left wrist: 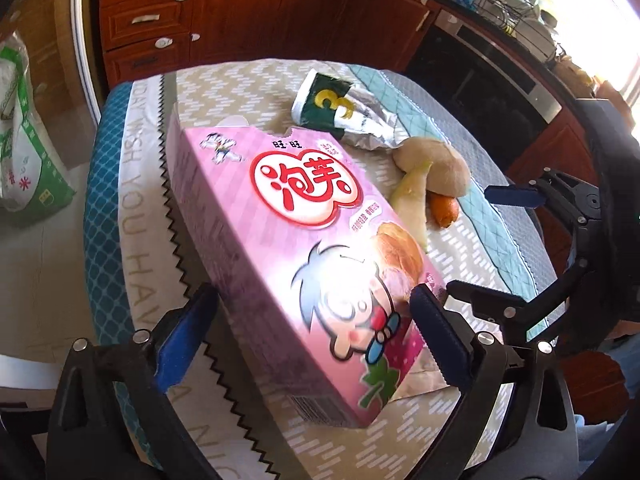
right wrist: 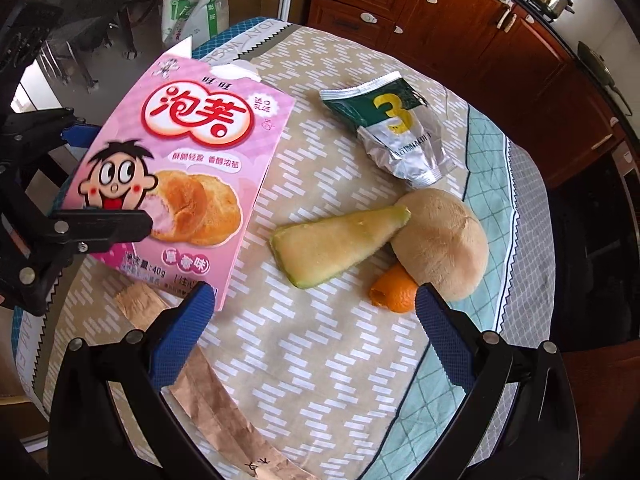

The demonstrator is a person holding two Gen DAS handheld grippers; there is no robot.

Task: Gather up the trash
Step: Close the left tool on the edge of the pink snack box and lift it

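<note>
Gripping the pink snack box [left wrist: 288, 236], apparently lifted, the left hand-held gripper [left wrist: 312, 312]; right hand-held gripper [right wrist: 316, 312] hovers spread apart over the worktop [right wrist: 320, 360].

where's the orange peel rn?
On the table, tucked against the tan melon rind and beside the melon wedge. The orange peel sits just ahead of the right tool's right fingertip.

One pink box [right wrist: 176, 184], one foil wrapper [right wrist: 400, 132], two melon rinds [right wrist: 336, 246], one orange peel [right wrist: 394, 292].
</note>
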